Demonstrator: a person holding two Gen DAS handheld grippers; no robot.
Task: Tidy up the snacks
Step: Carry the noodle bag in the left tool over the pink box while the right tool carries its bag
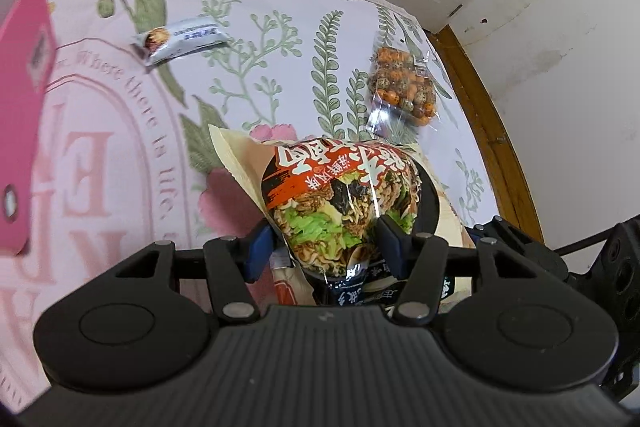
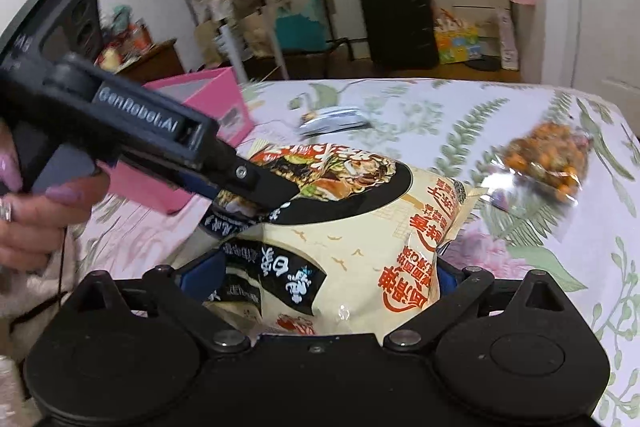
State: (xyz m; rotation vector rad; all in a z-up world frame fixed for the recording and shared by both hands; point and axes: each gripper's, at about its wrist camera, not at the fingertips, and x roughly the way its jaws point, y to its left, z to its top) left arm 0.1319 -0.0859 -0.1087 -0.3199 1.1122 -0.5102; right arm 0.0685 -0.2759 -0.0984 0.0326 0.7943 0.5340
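Both grippers hold one cream instant-noodle packet [image 2: 352, 227] with a noodle picture [image 1: 340, 203]. My left gripper [image 1: 326, 239] is shut on the packet's near end, squeezing it. It shows in the right wrist view [image 2: 256, 187] coming from the left and biting the packet's top edge. My right gripper [image 2: 328, 279] is shut on the packet's other end. A pink box [image 1: 22, 99] stands at the left, also in the right wrist view [image 2: 208, 103]. A silver snack bar [image 1: 182, 39] and a clear bag of orange coated nuts [image 1: 404, 87] lie on the floral tablecloth [image 1: 280, 39].
The wooden table edge [image 1: 480, 115] curves along the right, close to a white wall and door. In the right wrist view a black suitcase [image 2: 396, 19], a folding rack and floor clutter stand beyond the table's far edge.
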